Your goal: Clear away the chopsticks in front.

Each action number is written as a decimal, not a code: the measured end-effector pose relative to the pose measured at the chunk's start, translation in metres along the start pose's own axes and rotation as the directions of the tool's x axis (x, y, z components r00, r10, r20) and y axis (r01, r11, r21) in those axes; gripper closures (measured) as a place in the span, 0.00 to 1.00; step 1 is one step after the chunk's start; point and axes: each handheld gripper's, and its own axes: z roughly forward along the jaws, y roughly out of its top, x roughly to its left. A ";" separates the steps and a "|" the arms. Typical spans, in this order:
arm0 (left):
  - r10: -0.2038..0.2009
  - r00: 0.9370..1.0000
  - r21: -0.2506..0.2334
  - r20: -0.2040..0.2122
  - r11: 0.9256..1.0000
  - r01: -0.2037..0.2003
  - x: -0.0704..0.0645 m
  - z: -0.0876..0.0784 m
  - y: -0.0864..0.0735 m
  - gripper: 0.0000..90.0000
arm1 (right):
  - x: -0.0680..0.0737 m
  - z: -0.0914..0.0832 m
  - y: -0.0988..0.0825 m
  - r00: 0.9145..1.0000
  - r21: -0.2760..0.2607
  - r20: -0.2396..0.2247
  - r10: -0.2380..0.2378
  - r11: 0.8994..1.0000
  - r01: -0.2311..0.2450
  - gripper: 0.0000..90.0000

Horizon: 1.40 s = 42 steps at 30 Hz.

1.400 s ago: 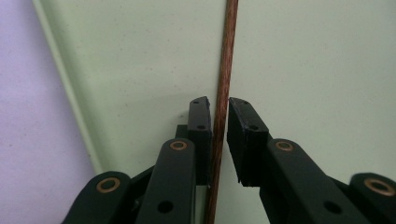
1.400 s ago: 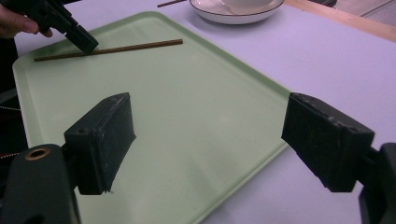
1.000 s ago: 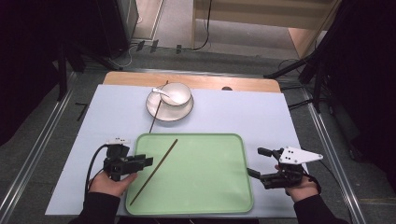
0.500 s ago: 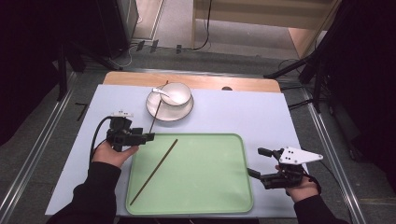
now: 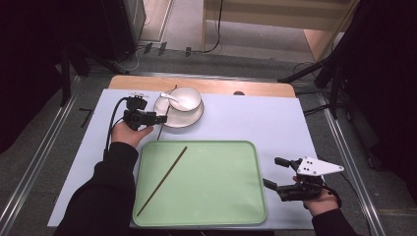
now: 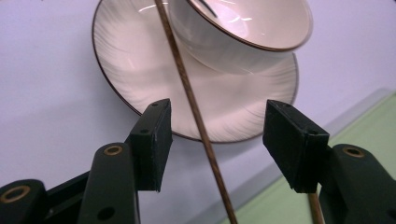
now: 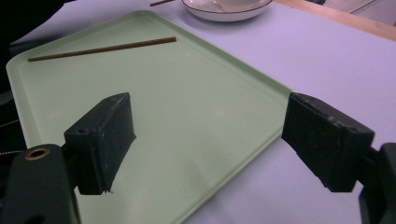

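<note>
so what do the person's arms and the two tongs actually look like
Both tongs are black, each with two flat rectangular pads on jointed arms with brass-coloured pivots. The left tongs trail a black cable that loops toward the sleeve. The right tongs carry a grey three-cornered plate with dark dots. Both forearms wear black long sleeves.
</note>
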 end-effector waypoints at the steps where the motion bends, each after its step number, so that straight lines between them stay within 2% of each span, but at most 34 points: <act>1: -0.002 1.000 0.000 -0.005 1.000 0.002 0.002 0.002 0.003 0.49 | 0.000 -0.001 0.000 1.000 0.001 0.002 0.004 1.000 -0.004 0.19; 3: -0.013 1.000 0.005 0.004 1.000 0.013 0.004 0.005 0.007 0.49 | 0.000 -0.002 -0.001 1.000 0.000 0.004 0.004 1.000 -0.004 0.19; 4: 0.009 1.000 0.010 -0.018 1.000 -0.009 0.003 0.011 0.012 0.50 | 0.000 -0.003 -0.002 1.000 0.000 0.005 0.003 1.000 -0.003 0.19; 6: 0.016 0.999 0.035 -0.030 0.999 -0.015 0.004 0.017 0.016 0.50 | 0.001 -0.003 -0.002 1.000 0.000 0.006 0.005 1.000 -0.005 0.19; 7: 0.012 0.999 0.037 -0.033 0.999 -0.011 0.006 0.020 0.017 0.51 | 0.001 -0.003 -0.002 1.000 -0.001 0.006 0.006 1.000 -0.006 0.19; 9: -0.018 1.000 0.027 -0.011 0.999 0.018 0.010 0.025 0.017 0.53 | 0.001 -0.004 -0.002 1.000 -0.001 0.008 0.002 1.000 -0.002 0.19; 12: -0.034 0.999 0.029 -0.027 0.999 0.035 0.015 0.033 0.016 0.55 | 0.001 -0.004 -0.003 1.000 0.002 0.007 0.002 1.000 -0.002 0.19; 16: -0.052 0.999 0.032 -0.011 0.998 0.052 0.019 0.037 0.014 0.57 | 0.001 -0.004 -0.003 1.000 0.002 0.008 0.000 1.000 0.000 0.19; 19: -0.035 0.999 0.025 -0.024 0.999 0.036 0.015 0.041 0.014 0.59 | 0.001 -0.004 -0.003 1.000 0.004 0.006 0.002 1.000 -0.002 0.19; 22: -0.037 0.999 0.030 -0.029 0.999 0.038 0.013 0.045 0.014 0.65 | 0.001 -0.003 -0.002 1.000 0.004 0.005 0.001 1.000 -0.001 0.19; 25: -0.046 0.999 0.054 -0.026 0.997 0.048 0.012 0.050 0.012 0.73 | 0.001 -0.003 -0.003 1.000 0.003 0.005 0.003 1.000 -0.003 0.19; 27: -0.051 0.998 0.064 -0.039 0.996 0.054 0.011 0.052 0.012 0.80 | 0.001 -0.004 -0.003 1.000 0.001 0.006 -0.001 1.000 0.001 0.19; 29: -0.065 0.997 0.063 -0.043 0.996 0.068 0.011 0.052 0.013 0.88 | 0.001 -0.004 -0.003 1.000 0.000 0.006 0.000 1.000 0.000 0.19; 31: -0.110 0.993 0.056 -0.049 0.992 0.113 0.012 0.052 0.014 0.91 | 0.001 -0.004 -0.003 1.000 0.001 0.005 0.000 1.000 0.000 0.19; 33: -0.129 0.990 0.049 -0.065 0.990 0.132 0.014 0.052 0.014 0.94 | 0.001 -0.004 -0.003 1.000 0.002 0.006 0.001 1.000 -0.001 0.19; 42: -0.161 0.985 0.017 -0.058 0.987 0.162 0.017 0.042 0.017 0.96 | 0.001 -0.004 -0.003 1.000 0.001 0.004 0.001 1.000 -0.001 0.19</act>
